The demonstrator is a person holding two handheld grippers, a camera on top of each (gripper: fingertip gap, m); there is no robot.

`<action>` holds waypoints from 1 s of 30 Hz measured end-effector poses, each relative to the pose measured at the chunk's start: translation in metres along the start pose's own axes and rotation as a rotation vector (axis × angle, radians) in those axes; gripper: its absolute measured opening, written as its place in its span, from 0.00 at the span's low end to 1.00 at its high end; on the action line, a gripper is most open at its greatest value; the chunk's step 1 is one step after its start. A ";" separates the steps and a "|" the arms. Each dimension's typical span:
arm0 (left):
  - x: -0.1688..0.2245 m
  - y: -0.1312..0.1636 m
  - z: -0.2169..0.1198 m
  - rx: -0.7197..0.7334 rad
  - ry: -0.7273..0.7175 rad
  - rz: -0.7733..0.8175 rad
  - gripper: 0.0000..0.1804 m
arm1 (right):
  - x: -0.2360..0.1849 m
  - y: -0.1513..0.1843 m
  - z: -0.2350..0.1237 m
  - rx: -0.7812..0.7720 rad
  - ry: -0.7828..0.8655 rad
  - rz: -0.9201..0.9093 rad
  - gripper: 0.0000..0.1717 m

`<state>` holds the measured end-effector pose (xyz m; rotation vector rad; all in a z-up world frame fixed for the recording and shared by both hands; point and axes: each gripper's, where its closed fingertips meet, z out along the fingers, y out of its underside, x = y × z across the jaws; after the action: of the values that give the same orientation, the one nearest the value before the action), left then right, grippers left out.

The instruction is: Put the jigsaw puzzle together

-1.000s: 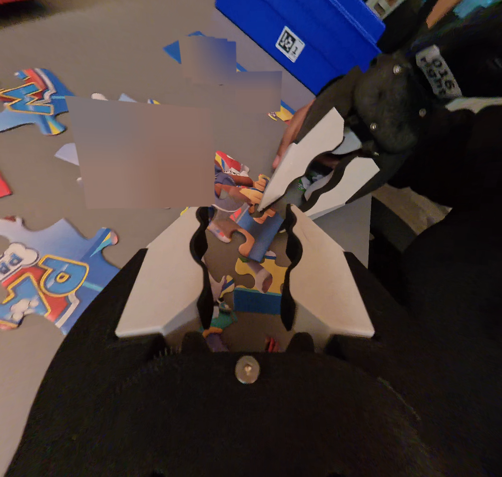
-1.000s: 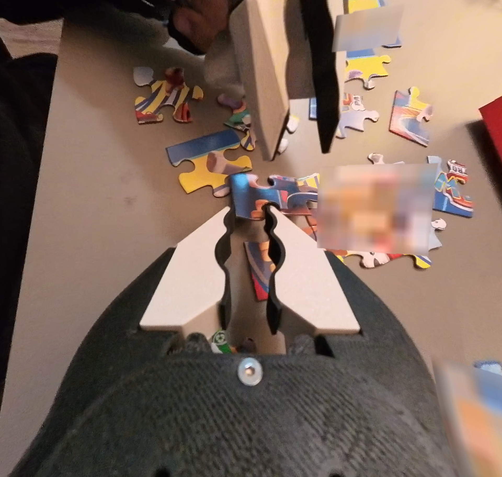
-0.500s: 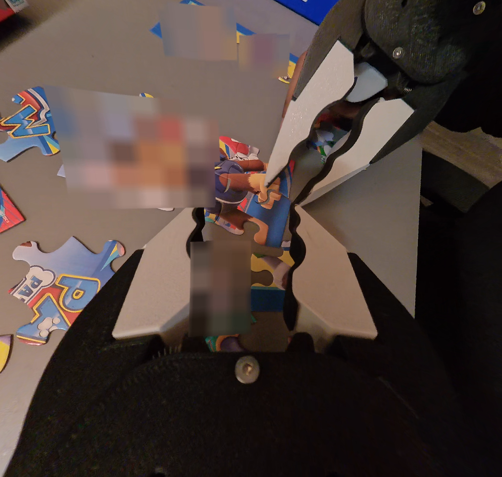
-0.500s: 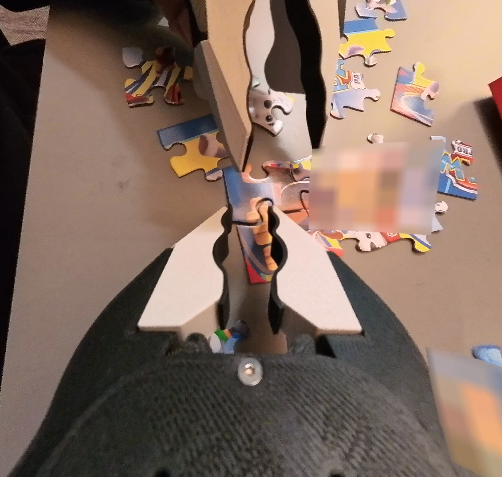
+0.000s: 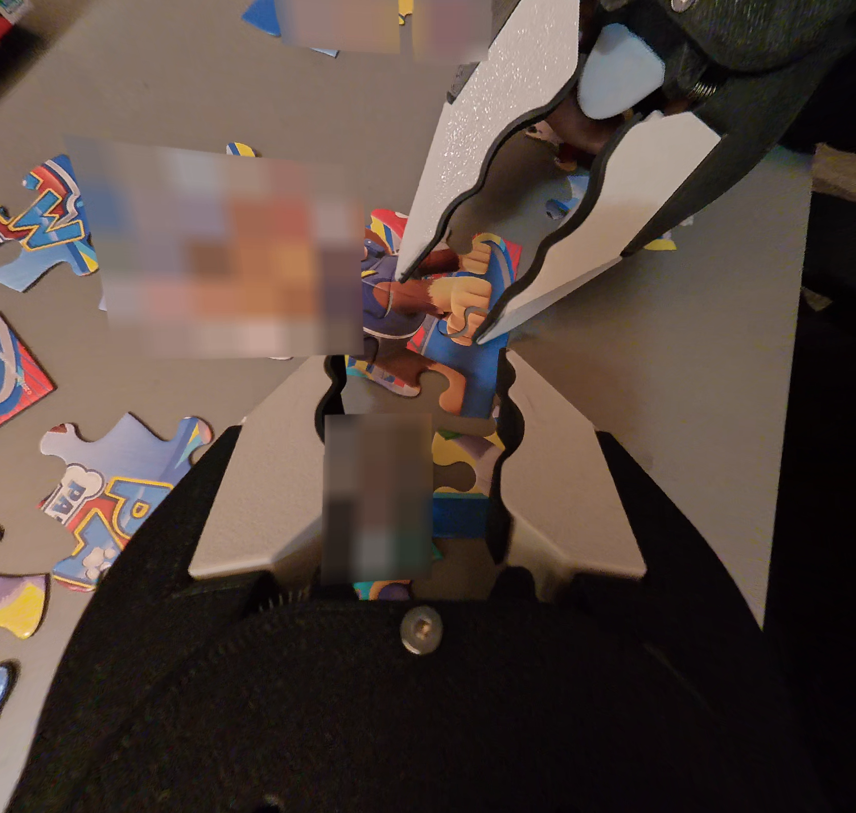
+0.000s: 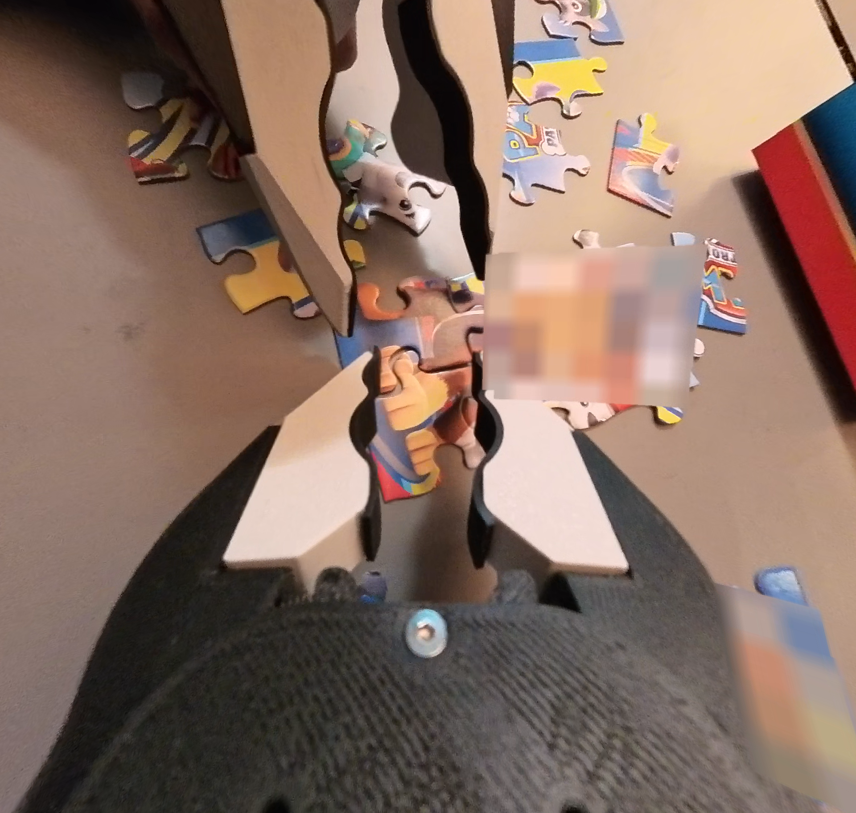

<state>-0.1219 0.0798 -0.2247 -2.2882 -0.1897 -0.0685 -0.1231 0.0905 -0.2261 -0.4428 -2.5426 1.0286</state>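
The left gripper (image 5: 419, 364) stands with its jaws spread wide, and nothing is clamped between them. Its fingertips hover over the near edge of a cluster of joined puzzle pieces (image 5: 444, 309) that lies flat on the grey table (image 5: 185, 86). The cluster shows a cartoon figure in brown, tan and blue.

The right gripper (image 6: 424, 360) stands with its jaws at a moderate opening. In the left wrist view it enters from the upper right, and its two white fingertips (image 5: 410, 258) come down onto the printed face of the cluster, one on each side of the tan area. The pads do not press on any piece; the cluster lies flat beneath them. Whether the tips touch the cardboard cannot be told.

Loose pieces lie scattered around the cluster. A blue piece with red and yellow lettering (image 5: 111, 489) lies to the left of the left gripper. A yellow and blue piece (image 6: 264, 272) and a grey and white piece (image 6: 393, 193) lie beyond the right gripper. A red box edge (image 6: 806, 244) stands at the far right of the table.
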 end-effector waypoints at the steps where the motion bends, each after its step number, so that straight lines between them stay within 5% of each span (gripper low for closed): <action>1: -0.001 0.000 0.000 0.003 -0.004 -0.004 0.35 | 0.001 0.000 0.000 -0.002 0.000 -0.001 0.22; 30: 0.006 0.002 -0.006 0.039 0.086 -0.038 0.35 | -0.014 -0.003 0.001 0.024 -0.083 -0.064 0.25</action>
<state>-0.1154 0.0751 -0.2215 -2.2384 -0.1887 -0.1812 -0.1111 0.0825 -0.2277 -0.3157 -2.5956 1.0739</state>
